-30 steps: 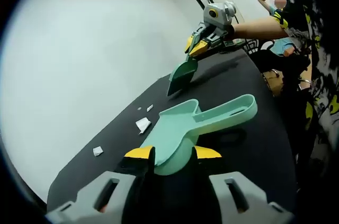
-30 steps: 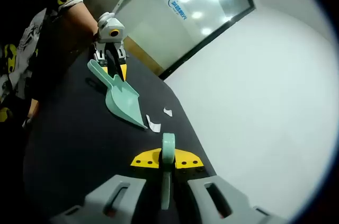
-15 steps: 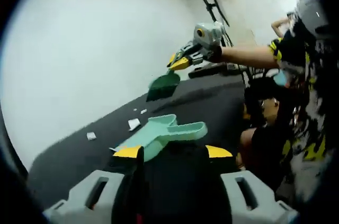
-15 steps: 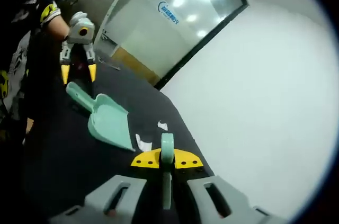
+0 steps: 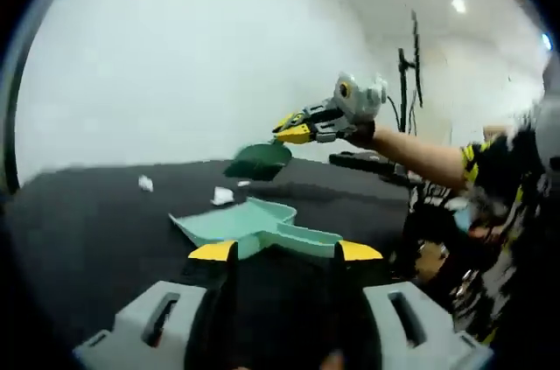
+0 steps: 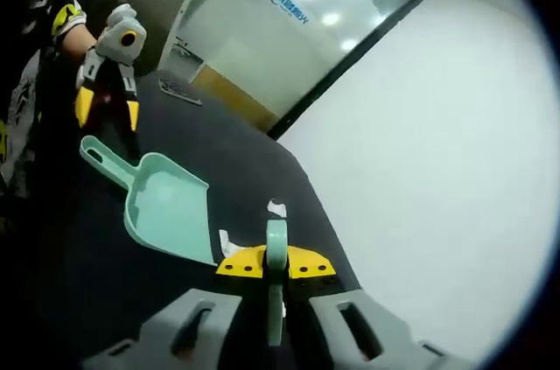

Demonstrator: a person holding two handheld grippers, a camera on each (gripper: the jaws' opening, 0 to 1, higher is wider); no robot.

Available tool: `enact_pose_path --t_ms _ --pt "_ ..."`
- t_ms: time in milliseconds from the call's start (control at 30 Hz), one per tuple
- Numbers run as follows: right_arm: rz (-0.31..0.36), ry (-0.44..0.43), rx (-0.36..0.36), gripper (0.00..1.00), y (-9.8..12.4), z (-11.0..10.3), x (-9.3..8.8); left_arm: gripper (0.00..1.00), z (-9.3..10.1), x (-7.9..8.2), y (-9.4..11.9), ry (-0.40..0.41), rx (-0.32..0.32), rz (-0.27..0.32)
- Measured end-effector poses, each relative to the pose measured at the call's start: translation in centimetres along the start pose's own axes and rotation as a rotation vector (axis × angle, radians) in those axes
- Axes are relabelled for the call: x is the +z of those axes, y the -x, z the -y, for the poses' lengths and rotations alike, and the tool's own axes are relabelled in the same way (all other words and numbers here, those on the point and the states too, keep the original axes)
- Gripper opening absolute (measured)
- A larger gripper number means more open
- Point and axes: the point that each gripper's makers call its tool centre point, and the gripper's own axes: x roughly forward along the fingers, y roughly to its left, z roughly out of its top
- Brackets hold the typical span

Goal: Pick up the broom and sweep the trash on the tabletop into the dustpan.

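1. Step in hand: by my reading, the sweep is about to begin. In the left gripper view, the right gripper sits at centre, clamped on the broom, whose dark green head hangs just above the black tabletop.
2. The left gripper occupies the lower centre of its own view, jaws apart and holding nothing. In the right gripper view it hangs at upper left, above the dustpan's handle and clear of it.
3. The dustpan lies flat at centre left of the right gripper view. Its long axis runs from the handle at upper left to the open mouth at lower right, which faces the trash.
4. Trash: white scraps lie just beyond the dustpan mouth, another scrap further left.
5. Broom handle: seen end-on between the right jaws, its long axis pointing forward along them.
6. Next move, as a judgement: lower the head behind the scraps and draw them toward the mouth, probably steadying the dustpan.
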Motion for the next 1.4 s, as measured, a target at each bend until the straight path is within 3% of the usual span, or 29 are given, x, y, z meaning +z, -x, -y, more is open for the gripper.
enact_pose_path --t_ms 33,100,233,300,333,467,533,600,667,733,833,933,1133,1200,1400 --pt "-0.003 0.002 0.003 0.04 0.0 -0.2 -0.1 0.44 0.2 -0.1 0.0 0.033 -0.007 0.003" --pt "-0.007 0.004 0.005 0.04 -0.1 -0.4 -0.4 0.46 1.2 -0.2 0.0 0.172 -0.042 0.004" --pt "-0.003 0.01 0.001 0.04 -0.4 -0.7 -0.8 0.35 1.2 -1.1 -0.9 0.275 -0.049 -0.055" --pt "-0.002 0.01 0.003 0.04 -0.7 -0.5 -0.9 0.3 1.4 -1.3 -1.6 0.386 -0.067 -0.073" --pt "-0.005 0.014 0.003 0.04 -0.8 -0.6 -1.0 0.3 1.7 -1.5 -1.9 0.43 -0.09 -0.092" --pt "-0.007 0.05 0.001 0.04 -1.0 -0.6 -1.3 0.3 1.0 -2.7 -3.6 0.627 -0.083 -0.201" --pt "0.0 0.066 0.0 0.04 -1.0 -0.7 -1.3 0.29 0.9 -2.3 -4.3 0.722 -0.096 -0.207" --pt "0.006 0.077 -0.003 0.04 -1.0 -0.7 -1.4 0.26 0.3 -1.8 -4.9 0.769 -0.09 -0.18" --pt "0.013 0.08 -0.011 0.04 -1.0 -0.4 -1.6 0.22 0.7 -2.0 -5.3 0.831 -0.086 -0.192" --pt "0.023 0.069 -0.017 0.04 -1.0 -0.1 -1.6 0.16 1.3 -2.9 -5.5 0.864 -0.088 -0.249" --pt "0.025 0.058 -0.012 0.04 -1.3 0.0 -1.8 0.14 1.7 -3.2 -5.7 0.882 -0.095 -0.27" --pt "0.019 0.048 -0.003 0.04 -2.0 0.1 -2.4 0.14 2.1 -2.5 -5.6 0.947 -0.101 -0.268" --pt "0.059 0.017 0.017 0.04 -3.2 0.5 -2.0 0.14 2.6 -1.8 -5.3 0.972 -0.115 -0.303" --pt "0.071 0.014 0.018 0.04 -3.8 0.7 -1.5 0.14 1.0 -1.1 -5.8 0.971 -0.102 -0.308" --pt "0.078 -0.003 0.05 0.04 -5.6 1.4 0.4 0.14 0.3 -0.6 -6.5 0.99 -0.119 -0.307"
